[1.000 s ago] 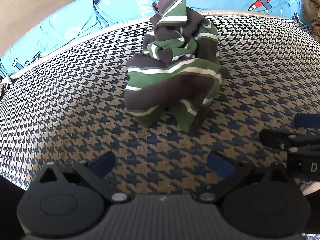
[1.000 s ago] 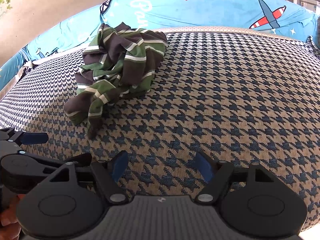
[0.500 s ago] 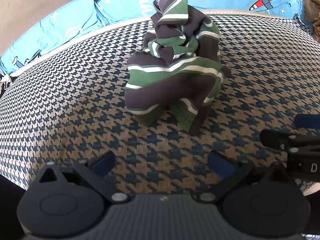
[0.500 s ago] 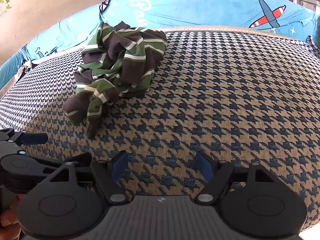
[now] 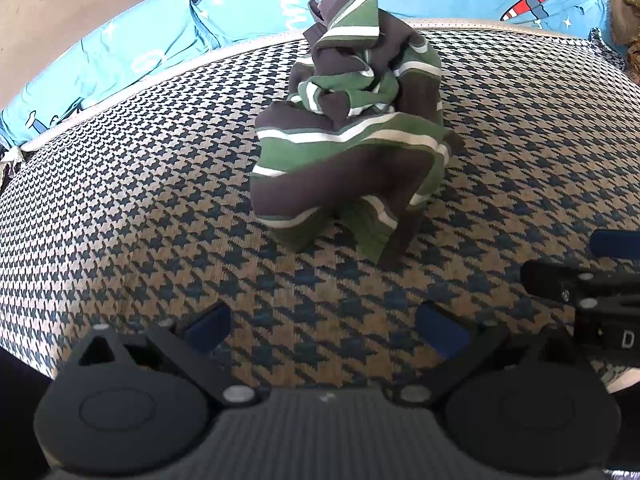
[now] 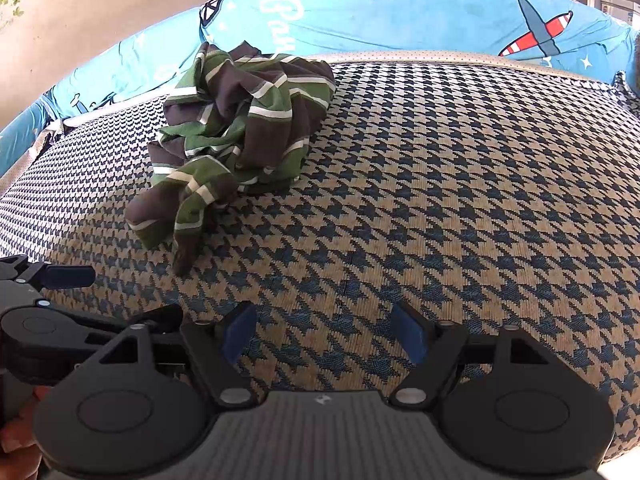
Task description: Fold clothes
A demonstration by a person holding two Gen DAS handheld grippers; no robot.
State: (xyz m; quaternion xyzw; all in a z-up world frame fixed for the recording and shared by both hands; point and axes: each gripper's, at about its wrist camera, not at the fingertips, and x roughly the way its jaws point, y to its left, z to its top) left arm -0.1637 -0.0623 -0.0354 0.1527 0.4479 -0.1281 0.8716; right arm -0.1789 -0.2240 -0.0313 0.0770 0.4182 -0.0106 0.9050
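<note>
- Houndstooth fabric (image 5: 120,200) in navy and tan covers the work surface, with a blue airplane-print sheet (image 6: 400,12) along its far edge.
- Left gripper (image 5: 322,326): jaws spread wide, empty, just above the fabric.
- Striped garment (image 5: 348,140), green, brown and white, sits crumpled straight ahead of it, apart from the fingertips.
- Right gripper (image 6: 322,330): likewise spread and empty; the garment lies ahead and to its left.
- What may be a hand (image 6: 16,444) shows at the lower left edge.

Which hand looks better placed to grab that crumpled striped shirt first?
Left, probably: the crumpled green-and-brown striped shirt lies straight ahead of the open left tongs, but off to the side of the right tongs.
</note>
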